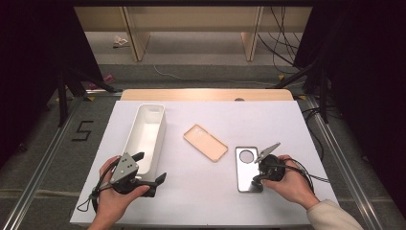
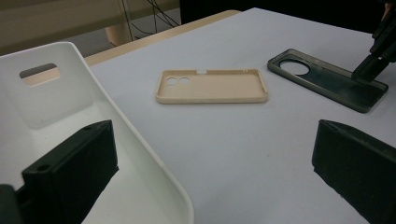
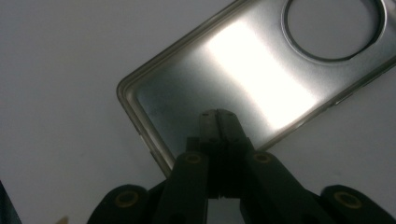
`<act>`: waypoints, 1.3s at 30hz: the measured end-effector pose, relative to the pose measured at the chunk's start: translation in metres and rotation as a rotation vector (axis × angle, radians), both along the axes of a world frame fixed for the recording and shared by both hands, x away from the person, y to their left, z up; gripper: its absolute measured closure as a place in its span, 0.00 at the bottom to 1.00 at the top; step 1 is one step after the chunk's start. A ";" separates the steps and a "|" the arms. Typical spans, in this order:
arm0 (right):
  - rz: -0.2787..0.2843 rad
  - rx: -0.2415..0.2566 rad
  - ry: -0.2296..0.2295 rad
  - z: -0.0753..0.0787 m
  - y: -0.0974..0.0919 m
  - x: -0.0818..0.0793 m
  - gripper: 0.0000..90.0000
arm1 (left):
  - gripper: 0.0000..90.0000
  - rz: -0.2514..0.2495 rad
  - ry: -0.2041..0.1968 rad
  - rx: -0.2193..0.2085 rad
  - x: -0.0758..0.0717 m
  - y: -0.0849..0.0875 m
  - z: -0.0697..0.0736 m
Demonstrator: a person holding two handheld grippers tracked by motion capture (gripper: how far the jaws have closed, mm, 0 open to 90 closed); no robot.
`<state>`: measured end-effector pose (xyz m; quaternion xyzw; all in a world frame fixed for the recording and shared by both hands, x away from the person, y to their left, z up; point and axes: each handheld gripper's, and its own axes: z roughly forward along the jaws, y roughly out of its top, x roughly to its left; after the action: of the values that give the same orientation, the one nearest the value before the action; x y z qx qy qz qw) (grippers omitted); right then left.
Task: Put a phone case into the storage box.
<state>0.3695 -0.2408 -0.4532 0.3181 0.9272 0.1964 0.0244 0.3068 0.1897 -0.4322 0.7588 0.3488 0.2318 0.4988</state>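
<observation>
Inside white bin (image 1: 146,136), left gripper (image 2: 205,172) jaw

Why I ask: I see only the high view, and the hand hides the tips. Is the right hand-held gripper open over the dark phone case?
Observer: No. The right hand-held gripper has its jaws pressed together, tips over the inner face of the dark phone case, at the end away from its round hole.
Operator: And the left one?
Observer: The left hand-held gripper is open, one jaw inside the white bin, the other outside its wall.
</observation>
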 end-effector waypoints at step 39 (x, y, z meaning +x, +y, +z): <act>0.487 -0.374 -0.139 0.002 0.047 -0.016 0.39 | 0.00 -0.001 0.000 0.020 0.001 -0.001 -0.001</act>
<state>0.3534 -0.1938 -0.4516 0.0627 0.9922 0.0439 0.0980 0.3075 0.1884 -0.4330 0.7641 0.3461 0.2349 0.4912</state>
